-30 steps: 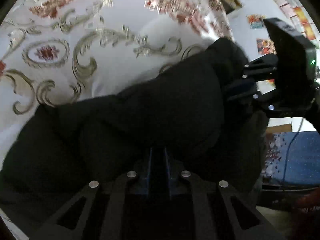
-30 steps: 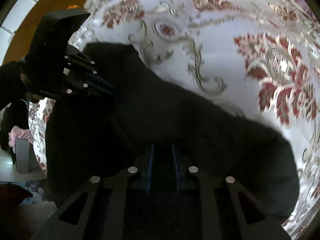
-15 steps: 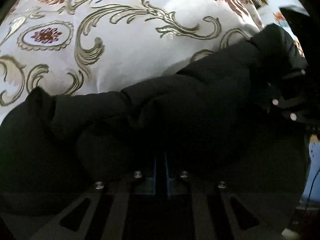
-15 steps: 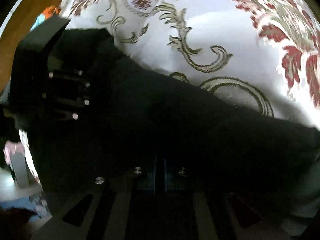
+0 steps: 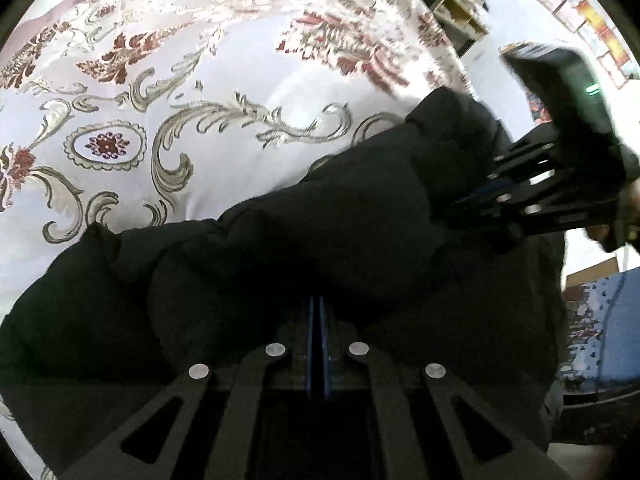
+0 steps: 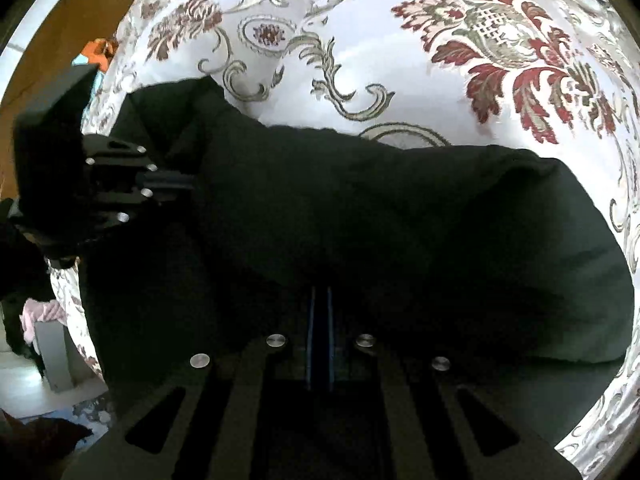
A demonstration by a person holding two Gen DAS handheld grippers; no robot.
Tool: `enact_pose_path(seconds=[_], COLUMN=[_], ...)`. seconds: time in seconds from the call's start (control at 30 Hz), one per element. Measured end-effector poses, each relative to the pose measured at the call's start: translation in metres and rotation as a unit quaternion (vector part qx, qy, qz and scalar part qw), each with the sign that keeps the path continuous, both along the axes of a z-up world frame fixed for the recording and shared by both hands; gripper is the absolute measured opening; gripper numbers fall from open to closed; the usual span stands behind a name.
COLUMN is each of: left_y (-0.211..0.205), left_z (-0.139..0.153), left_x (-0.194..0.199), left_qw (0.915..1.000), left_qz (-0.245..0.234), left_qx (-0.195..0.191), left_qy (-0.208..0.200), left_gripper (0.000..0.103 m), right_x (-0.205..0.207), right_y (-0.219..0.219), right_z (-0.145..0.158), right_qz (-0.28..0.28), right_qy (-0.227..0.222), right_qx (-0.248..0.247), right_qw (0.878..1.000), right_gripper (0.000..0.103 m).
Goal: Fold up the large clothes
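Note:
A bulky black padded jacket (image 5: 340,232) lies in a heap across the patterned bedspread (image 5: 240,80). My left gripper (image 5: 318,310) sits at the jacket's near edge, its jaws closing with black fabric bunched between the blue pads. The right gripper (image 5: 476,198) shows at the right of the left wrist view, biting into the jacket's far corner. In the right wrist view the jacket (image 6: 400,220) fills the middle, and my right gripper (image 6: 319,294) is shut on its near edge. There the left gripper (image 6: 176,184) grips the jacket's left end.
The white bedspread (image 6: 400,20) with red and gold scrollwork stretches beyond the jacket. A wooden door (image 6: 52,40) and pink cloth (image 6: 40,316) lie past the bed's left edge. Shelves (image 5: 456,12), wall pictures (image 5: 592,16) and a blue patterned cover (image 5: 600,320) are off the right edge.
Both pairs of jaws have narrowed onto the jacket fabric. Both cameras dipped close to the jacket half a second ago and have drawn back, so more bedspread shows.

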State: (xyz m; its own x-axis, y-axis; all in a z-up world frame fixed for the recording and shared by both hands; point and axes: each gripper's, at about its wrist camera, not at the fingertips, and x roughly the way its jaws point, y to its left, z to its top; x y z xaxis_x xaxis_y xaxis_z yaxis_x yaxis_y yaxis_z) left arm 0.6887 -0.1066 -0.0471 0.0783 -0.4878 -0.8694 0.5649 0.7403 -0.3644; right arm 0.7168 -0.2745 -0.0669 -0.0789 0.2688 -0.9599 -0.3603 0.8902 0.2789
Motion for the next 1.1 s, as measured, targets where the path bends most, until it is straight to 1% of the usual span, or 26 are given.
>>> enact_pose_path(seconds=[0.03, 0.07, 0.1, 0.17, 0.27, 0.33, 0.4, 0.53, 0.6, 0.67, 0.77, 0.87, 0.9, 0.93, 0.97, 1.0, 1.03, 1.07, 1.1], left_y=[0.002, 0.017, 0.019, 0.014, -0.002, -0.021, -0.027, -0.032, -0.037, -0.040, -0.037, -0.019, -0.010, -0.004, 0.003, 0.012, 0.020, 0.025, 0.037], left_z=[0.005, 0.010, 0.010, 0.016, 0.014, -0.002, -0.017, -0.039, -0.049, -0.055, -0.061, -0.054, -0.047, -0.041, -0.034, -0.026, -0.022, -0.021, -0.017], left_x=[-0.002, 0.004, 0.006, 0.006, 0.015, 0.019, 0.021, 0.025, 0.025, 0.024, 0.019, 0.014, 0.011, 0.009, 0.006, 0.002, 0.001, 0.003, 0.004], left_qw=[1.0000, 1.0000, 0.9999, 0.9997, 0.9994, 0.9989, 0.9979, 0.9964, 0.9958, 0.9962, 0.9974, 0.9967, 0.9965, 0.9966, 0.9968, 0.9964, 0.9953, 0.9937, 0.9899], left_qz=[-0.001, -0.002, -0.001, 0.003, -0.010, -0.029, -0.035, -0.014, -0.007, 0.001, 0.015, 0.044, 0.051, 0.054, 0.060, 0.077, 0.096, 0.112, 0.142], left_qx=[0.000, -0.005, -0.012, -0.026, -0.029, 0.006, 0.012, 0.026, 0.033, 0.036, 0.026, -0.009, -0.025, -0.032, -0.033, -0.025, -0.010, 0.001, 0.009], left_qy=[-0.004, -0.005, -0.004, 0.003, 0.015, 0.037, 0.054, 0.079, 0.085, 0.079, 0.066, 0.067, 0.061, 0.054, 0.042, 0.024, 0.011, 0.003, -0.003], left_gripper=[0.003, 0.003, 0.003, 0.003, 0.003, 0.003, 0.003, 0.004, 0.004, 0.004, 0.004, 0.004, 0.004, 0.004, 0.004, 0.004, 0.004, 0.004, 0.004], right_x=[0.000, 0.000, 0.000, -0.002, -0.002, -0.002, -0.002, 0.000, 0.001, -0.001, -0.003, -0.004, -0.005, -0.007, -0.009, -0.010, -0.012, -0.013, -0.014], right_y=[0.001, 0.002, 0.001, -0.003, -0.010, -0.013, -0.012, -0.001, 0.002, 0.006, 0.010, 0.007, 0.007, 0.006, 0.005, 0.005, 0.004, 0.003, 0.002], right_z=[-0.003, -0.003, -0.004, -0.005, -0.007, -0.008, -0.008, -0.018, -0.022, -0.027, -0.033, -0.034, -0.032, -0.028, -0.024, -0.021, -0.018, -0.017, -0.016], right_qz=[0.002, 0.003, 0.001, -0.010, -0.033, -0.039, -0.035, -0.025, -0.022, -0.016, -0.013, -0.027, -0.029, -0.029, -0.026, -0.025, -0.025, -0.026, -0.028], right_qy=[-0.001, -0.002, -0.003, -0.003, 0.001, 0.005, 0.009, 0.009, 0.006, -0.008, -0.032, -0.045, -0.048, -0.053, -0.058, -0.063, -0.067, -0.071, -0.075], right_qx=[-0.002, -0.003, -0.002, 0.005, 0.024, 0.032, 0.029, 0.013, 0.007, -0.002, -0.004, 0.009, 0.012, 0.015, 0.017, 0.017, 0.017, 0.018, 0.018], right_qw=[1.000, 1.000, 1.000, 1.000, 0.999, 0.999, 0.999, 1.000, 1.000, 1.000, 0.999, 0.999, 0.998, 0.998, 0.998, 0.998, 0.997, 0.997, 0.997], right_gripper=[0.001, 0.001, 0.001, 0.001, 0.001, 0.001, 0.001, 0.001, 0.000, 0.000, 0.000, 0.000, 0.000, 0.000, 0.000, 0.000, 0.000, 0.000, 0.000])
